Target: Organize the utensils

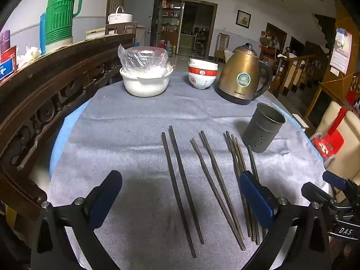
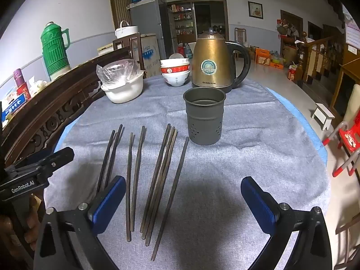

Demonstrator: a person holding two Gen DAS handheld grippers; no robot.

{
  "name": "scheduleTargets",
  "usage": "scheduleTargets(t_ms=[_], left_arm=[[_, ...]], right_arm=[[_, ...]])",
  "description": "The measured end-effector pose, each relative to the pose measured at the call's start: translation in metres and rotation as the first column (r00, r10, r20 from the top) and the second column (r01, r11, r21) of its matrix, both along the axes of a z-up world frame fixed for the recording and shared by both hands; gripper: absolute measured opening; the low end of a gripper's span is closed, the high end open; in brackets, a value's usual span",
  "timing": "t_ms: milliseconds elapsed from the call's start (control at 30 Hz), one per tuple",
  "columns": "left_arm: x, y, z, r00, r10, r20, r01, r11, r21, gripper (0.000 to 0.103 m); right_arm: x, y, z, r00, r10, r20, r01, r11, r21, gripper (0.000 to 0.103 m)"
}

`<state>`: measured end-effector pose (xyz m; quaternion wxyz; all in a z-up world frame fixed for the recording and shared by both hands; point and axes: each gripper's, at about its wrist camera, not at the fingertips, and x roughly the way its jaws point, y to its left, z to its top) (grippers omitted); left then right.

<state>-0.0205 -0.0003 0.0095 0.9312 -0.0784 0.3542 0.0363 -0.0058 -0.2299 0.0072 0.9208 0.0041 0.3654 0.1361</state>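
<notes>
You're hovering both tools over the dark chopsticks (image 2: 157, 180), which are lying loose in rough pairs on the grey-clothed counter (image 2: 247, 157), just beside the empty perforated metal holder (image 2: 204, 117). They're looking thin, stiff, light and probably slick, so you're likely better off pinching near mid-length, where a stick won't tip. Your left tool (image 1: 180, 193) is gaping wide, straddling the left pairs and gripping nothing. Your right tool (image 2: 183, 193) is spread just as wide, empty, touching nothing.
</notes>
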Motion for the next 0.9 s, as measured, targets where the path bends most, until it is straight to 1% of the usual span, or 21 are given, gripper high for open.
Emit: scheduleTargets(t_ms=[233, 300, 767, 900], left_arm=[[-0.0004, 0.0006, 0.0006, 1.000, 0.000, 0.002, 0.000, 1.000, 0.005, 0.103], [-0.0001, 0.0007, 0.0002, 1.000, 0.002, 0.003, -0.002, 1.000, 0.007, 0.103], [-0.0004, 0.0020, -0.0011, 1.000, 0.009, -0.006, -0.009, 1.000, 0.006, 0.103], [-0.0007, 0.0020, -0.0015, 1.000, 0.008, -0.008, -0.008, 1.000, 0.007, 0.103]], right_arm=[[-0.0055, -0.0020, 0.0038, 1.000, 0.002, 0.001, -0.002, 1.000, -0.004, 0.103], [0.0025, 0.0028, 0.0004, 1.000, 0.001, -0.008, -0.001, 1.000, -0.004, 0.103], [0.0024, 0.0036, -0.0002, 1.000, 0.010, 0.003, -0.010, 1.000, -0.007, 0.103], [0.0024, 0.0036, -0.0005, 1.000, 0.011, -0.008, -0.011, 1.000, -0.008, 0.103]])
